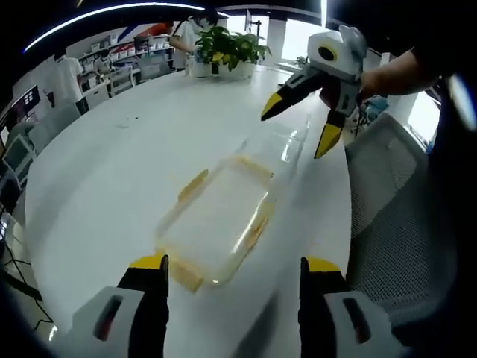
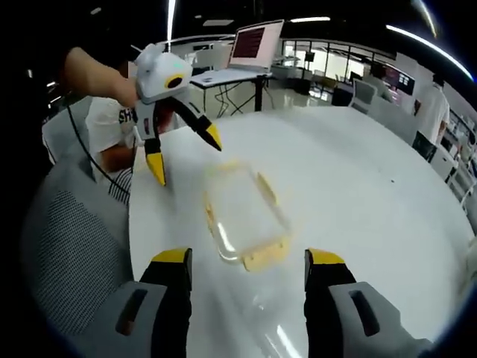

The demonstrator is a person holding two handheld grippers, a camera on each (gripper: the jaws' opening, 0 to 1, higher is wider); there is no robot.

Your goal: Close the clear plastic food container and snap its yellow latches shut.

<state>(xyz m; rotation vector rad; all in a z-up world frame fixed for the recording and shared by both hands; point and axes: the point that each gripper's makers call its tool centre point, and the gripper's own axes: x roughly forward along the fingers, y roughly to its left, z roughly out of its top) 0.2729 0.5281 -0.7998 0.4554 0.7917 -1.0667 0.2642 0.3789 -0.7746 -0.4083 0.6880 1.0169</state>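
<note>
Clear plastic food container (image 1: 223,216) on white table (image 1: 112,186), between both hand-held grippers, jaws wide, nothing held.

Text | dark letters "SH", partly cut off, on white shirt (image 2: 112,123) of seated person | laptop screen (image 2: 257,41) text too small to read

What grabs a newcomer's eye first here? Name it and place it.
The clear container with yellow latches lies on the white table, ahead of the open left gripper. The right gripper hangs above its far end, open. A potted plant stands at the table's far edge.
</note>
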